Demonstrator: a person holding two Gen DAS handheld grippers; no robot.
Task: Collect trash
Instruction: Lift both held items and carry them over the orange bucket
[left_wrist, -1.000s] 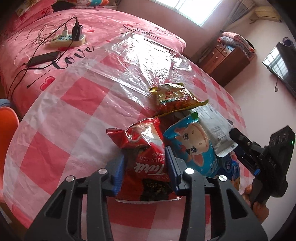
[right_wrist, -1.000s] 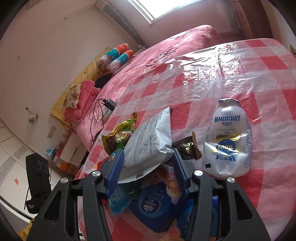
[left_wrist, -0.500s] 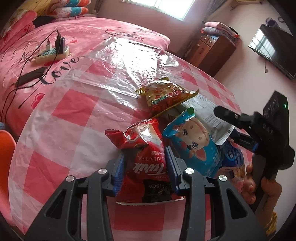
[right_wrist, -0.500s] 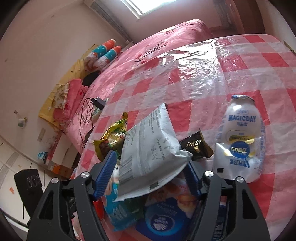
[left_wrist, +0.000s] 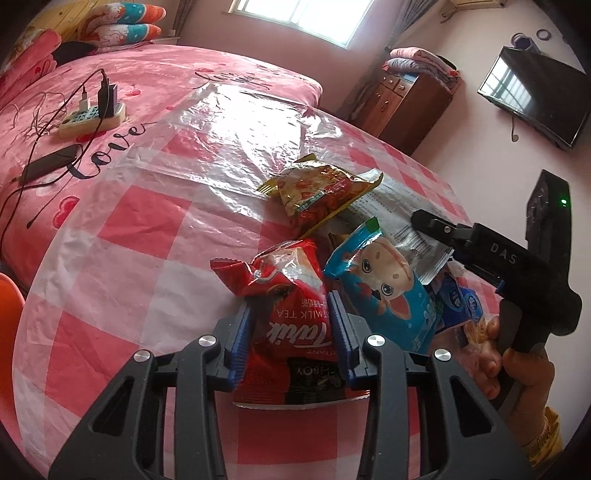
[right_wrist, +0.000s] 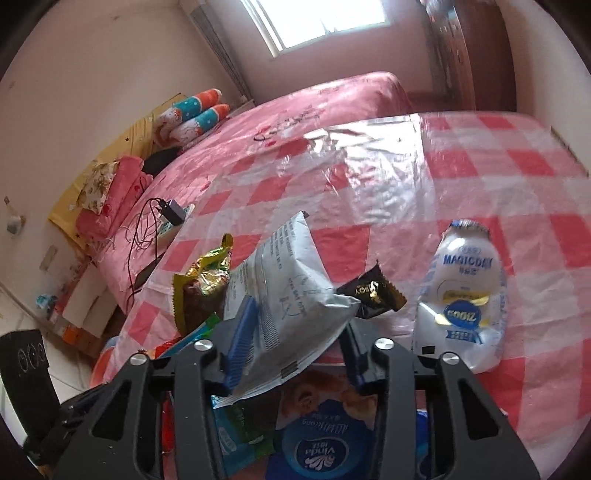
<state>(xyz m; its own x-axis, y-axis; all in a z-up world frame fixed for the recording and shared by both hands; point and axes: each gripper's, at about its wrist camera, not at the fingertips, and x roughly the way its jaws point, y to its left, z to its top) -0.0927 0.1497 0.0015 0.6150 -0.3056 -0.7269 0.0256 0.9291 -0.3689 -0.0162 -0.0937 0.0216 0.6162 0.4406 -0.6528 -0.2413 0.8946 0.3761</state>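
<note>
My left gripper (left_wrist: 291, 317) is shut on a red milk tea packet (left_wrist: 291, 295) lying on the pink checked tablecloth (left_wrist: 147, 236). Beside it lie a blue cartoon snack bag (left_wrist: 391, 291) and a yellow-red snack bag (left_wrist: 321, 188). My right gripper (right_wrist: 295, 332) holds a grey-white plastic pouch (right_wrist: 288, 288) between its fingers, tilted up above a blue Vinda tissue pack (right_wrist: 317, 443). The right gripper also shows in the left wrist view (left_wrist: 436, 229). A white Magicday bottle pouch (right_wrist: 461, 295) and a black-gold wrapper (right_wrist: 373, 291) lie to the right.
A power strip with chargers (left_wrist: 92, 114) and a phone (left_wrist: 48, 164) lie on the pink bed behind the table. A wooden dresser (left_wrist: 402, 99) and a wall TV (left_wrist: 535, 96) stand at the far right. An orange chair edge (left_wrist: 9, 295) is at the left.
My right gripper opened wider half a second ago, then closed in on the grey pouch and lifted it. My left gripper stays shut on the red packet while the view tilts upward.
</note>
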